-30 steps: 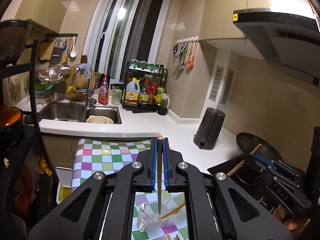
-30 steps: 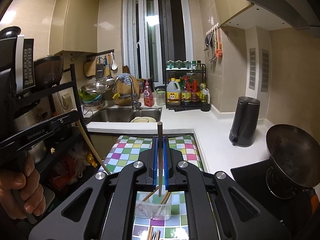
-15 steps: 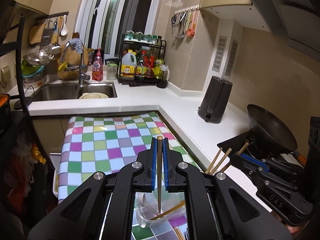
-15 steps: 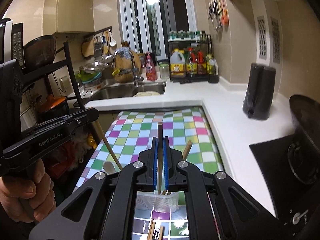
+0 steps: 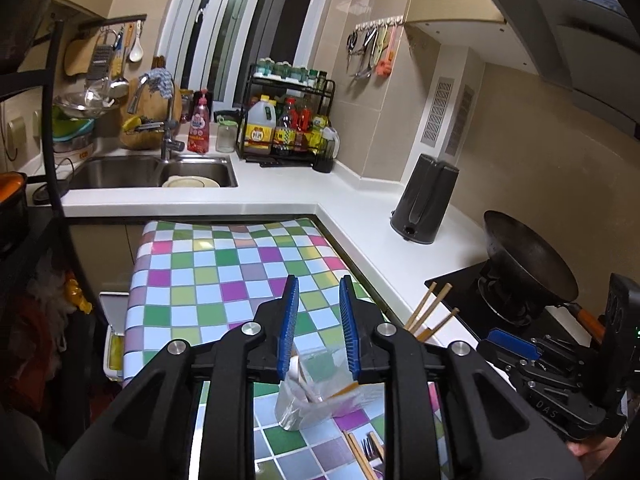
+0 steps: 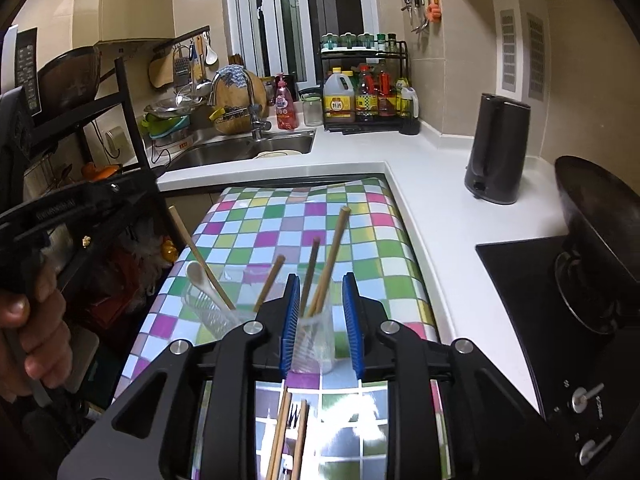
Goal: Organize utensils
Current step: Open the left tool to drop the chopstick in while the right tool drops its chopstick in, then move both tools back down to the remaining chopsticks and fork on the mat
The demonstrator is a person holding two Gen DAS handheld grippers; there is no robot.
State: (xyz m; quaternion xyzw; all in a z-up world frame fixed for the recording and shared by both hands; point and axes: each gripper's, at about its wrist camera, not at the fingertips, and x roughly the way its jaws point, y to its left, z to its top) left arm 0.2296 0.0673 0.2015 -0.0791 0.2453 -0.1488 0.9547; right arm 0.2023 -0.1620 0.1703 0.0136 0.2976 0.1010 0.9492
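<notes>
Clear plastic makes up both holders on the checked tabletop (image 6: 360, 216). The right cup (image 6: 314, 340) stands upright directly between the blue pads of the right tongs (image 6: 322, 320), whose jaws are spread apart and grip nothing. Three chopsticks (image 6: 332, 256) stand in it, leaning away from the camera with their tips fanned. The left cup (image 6: 208, 312), just beside it toward the person's left, holds a white spoon (image 6: 200, 276) and a longer wooden stick (image 6: 200, 256) slanting up to the left.

From the left wrist view, the left tongs (image 5: 319, 332) are likewise released and empty, hanging above the left cup (image 5: 308, 404), which shows the spoon's handle and a wooden stick inside.

What is left to sort lies flat on the tabletop nearest the person: loose chopsticks (image 6: 288, 432) with a fork (image 6: 294, 414) between them, below and behind the right tongs' pads. Their long axis runs roughly toward and away from the person, nearly in line with the fingers of the right tongs. In the left view the same loose chopsticks (image 5: 358, 454) sit low and to the right of the jaws.

My judgement is that the right tongs are nearer, and would have to pull back and tip downward to reach these, closing across the sticks' width.
</notes>
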